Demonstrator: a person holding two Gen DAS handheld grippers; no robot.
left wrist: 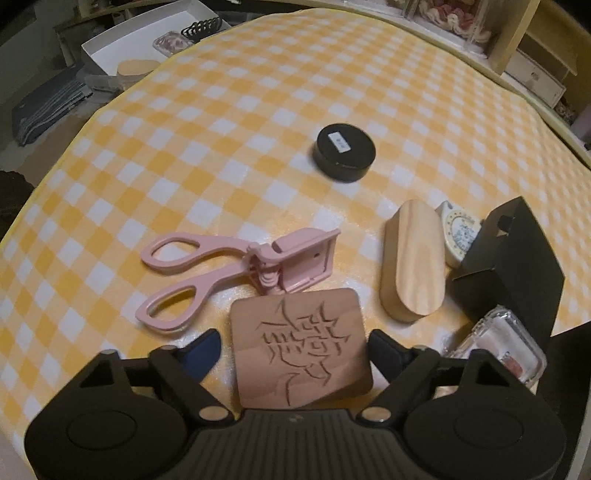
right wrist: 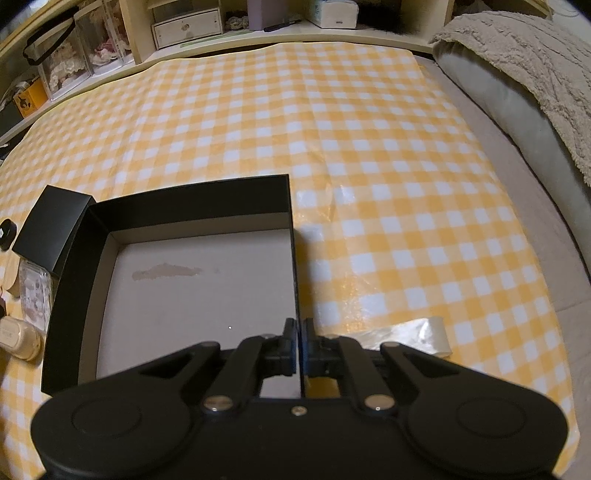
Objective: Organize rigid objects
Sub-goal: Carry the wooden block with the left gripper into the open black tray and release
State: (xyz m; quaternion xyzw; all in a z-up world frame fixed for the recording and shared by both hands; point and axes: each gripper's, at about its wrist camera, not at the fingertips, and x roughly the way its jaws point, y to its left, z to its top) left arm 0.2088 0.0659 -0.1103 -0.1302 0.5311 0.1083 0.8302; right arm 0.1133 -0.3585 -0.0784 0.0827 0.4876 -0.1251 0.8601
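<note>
In the left wrist view my left gripper (left wrist: 295, 350) is open, its fingers either side of a carved wooden block (left wrist: 301, 347) lying on the yellow checked cloth, not touching it. Around it lie a pink scissor-like tool (left wrist: 236, 273), an oval wooden piece (left wrist: 413, 262), a black round tin (left wrist: 345, 152), a round tape measure (left wrist: 460, 232), a small black box (left wrist: 513, 254) and a clear plastic case (left wrist: 498, 347). In the right wrist view my right gripper (right wrist: 300, 332) is shut on the right wall of an open, empty black tray (right wrist: 295, 258).
A white box (left wrist: 122, 48) with items sits off the far left edge of the table. Shelves with drawers and clutter (right wrist: 188, 26) run along the back. A grey blanket and cushion (right wrist: 517, 74) lie at the right. A strip of clear tape (right wrist: 406, 332) lies by the tray.
</note>
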